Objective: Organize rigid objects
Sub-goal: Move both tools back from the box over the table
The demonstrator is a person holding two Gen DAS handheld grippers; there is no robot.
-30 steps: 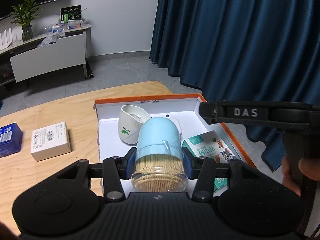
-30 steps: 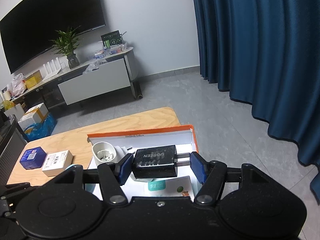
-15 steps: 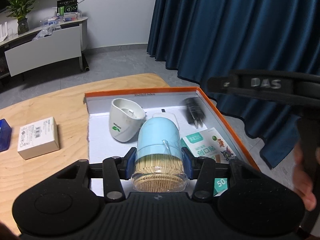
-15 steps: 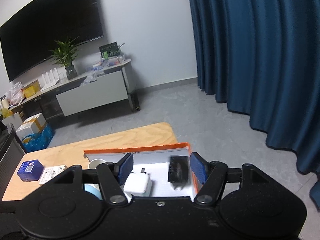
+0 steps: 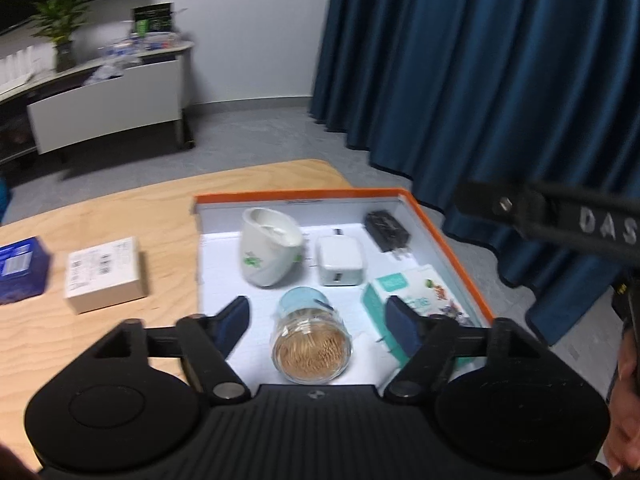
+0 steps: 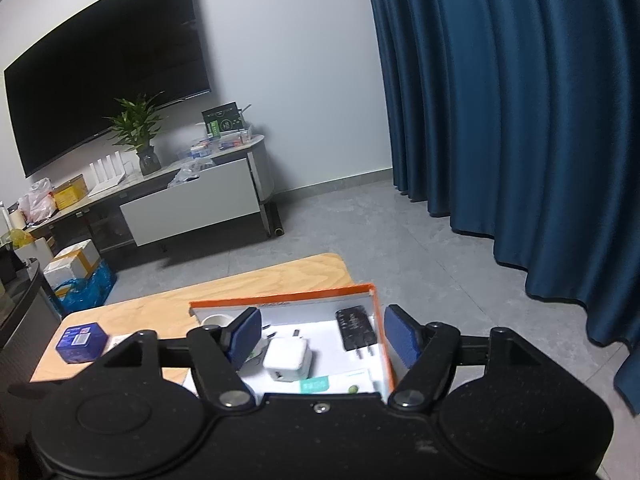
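My left gripper (image 5: 319, 326) has its jaws opening. The toothpick jar (image 5: 312, 340) with a light blue lid lies on its side between them, and neither pad touches it. It rests on the white floor of the orange-rimmed box (image 5: 444, 236). Also in the box are a white cup (image 5: 270, 256), a white charger (image 5: 340, 266), a black charger (image 5: 386, 230) and a teal packet (image 5: 416, 304). My right gripper (image 6: 324, 337) hangs above the box, its jaws opening, with nothing between them. Below it lie the black charger (image 6: 356, 328) and the white charger (image 6: 288, 360).
A white carton (image 5: 104, 274) and a blue carton (image 5: 20, 272) sit on the wooden table left of the box. The right gripper's black bar (image 5: 560, 224) and a hand (image 5: 628, 360) cross the right side. Blue curtains (image 6: 520, 120) hang beyond the table.
The left gripper let go of the toothpick jar, which now lies in the box. The right gripper dropped the black charger into the box's far right corner, then widened and rose.
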